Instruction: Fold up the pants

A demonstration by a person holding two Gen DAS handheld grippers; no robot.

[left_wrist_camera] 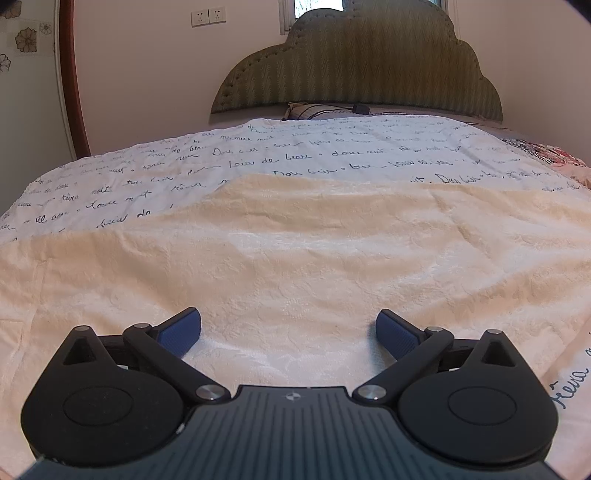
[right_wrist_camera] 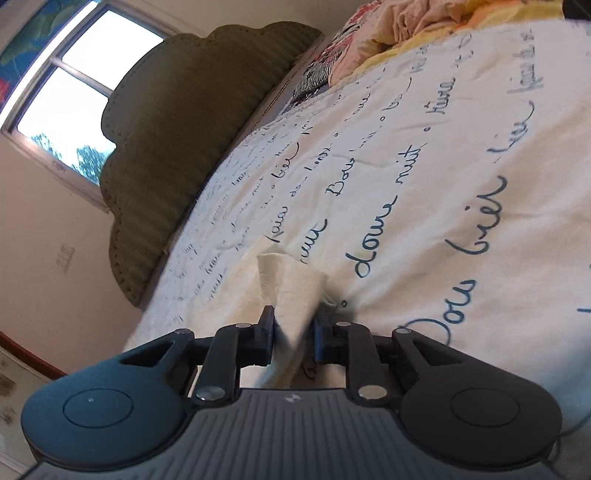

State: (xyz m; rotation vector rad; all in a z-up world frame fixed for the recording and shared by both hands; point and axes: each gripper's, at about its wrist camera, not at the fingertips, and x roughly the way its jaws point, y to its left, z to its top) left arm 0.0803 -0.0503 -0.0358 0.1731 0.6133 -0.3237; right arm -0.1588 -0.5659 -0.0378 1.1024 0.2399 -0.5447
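Cream textured pants (left_wrist_camera: 295, 251) lie spread flat over the bed in the left wrist view, filling the near half. My left gripper (left_wrist_camera: 288, 336) hovers just above the cloth near its front edge, open wide, with nothing between its blue pads. In the right wrist view, which is rolled sideways, a bunched corner of the same cream pants (right_wrist_camera: 291, 288) stands up between the pads. My right gripper (right_wrist_camera: 293, 332) is shut on that corner, pinching the fabric.
The bedspread (left_wrist_camera: 258, 147) is white with dark handwritten script. An olive cloud-shaped headboard (left_wrist_camera: 358, 62) stands against the far wall. Crumpled pink and yellow bedding (right_wrist_camera: 406, 22) lies at the bed's far side. A window (right_wrist_camera: 74, 85) is beside the headboard.
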